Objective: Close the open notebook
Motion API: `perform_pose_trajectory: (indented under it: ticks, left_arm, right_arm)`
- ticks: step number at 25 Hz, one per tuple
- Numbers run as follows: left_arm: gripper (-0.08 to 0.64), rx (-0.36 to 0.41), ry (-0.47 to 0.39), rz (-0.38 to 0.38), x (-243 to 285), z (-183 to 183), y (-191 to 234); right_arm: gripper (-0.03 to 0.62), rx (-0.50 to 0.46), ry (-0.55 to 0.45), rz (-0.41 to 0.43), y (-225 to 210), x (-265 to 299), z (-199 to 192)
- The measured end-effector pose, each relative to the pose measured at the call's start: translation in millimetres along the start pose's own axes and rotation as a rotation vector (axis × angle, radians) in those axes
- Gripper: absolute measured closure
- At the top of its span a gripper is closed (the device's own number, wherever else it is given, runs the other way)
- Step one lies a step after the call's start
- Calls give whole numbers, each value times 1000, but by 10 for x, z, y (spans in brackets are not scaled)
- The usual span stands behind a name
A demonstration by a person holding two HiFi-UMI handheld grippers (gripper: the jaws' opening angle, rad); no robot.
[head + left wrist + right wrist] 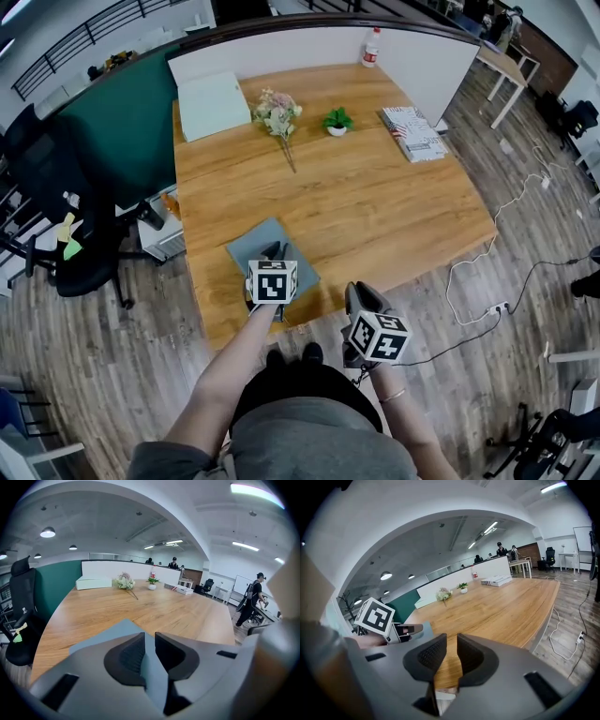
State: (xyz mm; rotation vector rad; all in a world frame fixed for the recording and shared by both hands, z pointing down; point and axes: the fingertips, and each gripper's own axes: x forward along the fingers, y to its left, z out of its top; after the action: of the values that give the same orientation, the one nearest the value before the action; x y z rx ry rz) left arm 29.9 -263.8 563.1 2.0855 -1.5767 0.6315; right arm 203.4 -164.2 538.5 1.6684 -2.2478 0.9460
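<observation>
Holds the right gripper (pixel 451 643) nearest, just off the near edge of the desk (pixel 375 206) and right of the notebook, tilted down, jaws slightly apart with nothing between them. Stretches the bare left forearm forward over that edge, left gripper (pixel 150 641) angled down over the notebook (pixel 251 246), jaws a narrow gap apart and clamped on nothing, grey cover visible through the gap. Shows the notebook closed and flat by the desk's near-left edge.
</observation>
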Motion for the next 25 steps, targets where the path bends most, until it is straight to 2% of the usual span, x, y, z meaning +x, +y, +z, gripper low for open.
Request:
perform_pose_trajectory:
  ticks: [12,25]
  left_arm:
    - [525,51,-91,-14,-577,-81,-47]
    - [531,-33,-162,40,-1161,-201,282]
  right_arm:
    - [576,-81,-59,59,294,-52,180]
    - [588,-151,-69,118,561,-90,189]
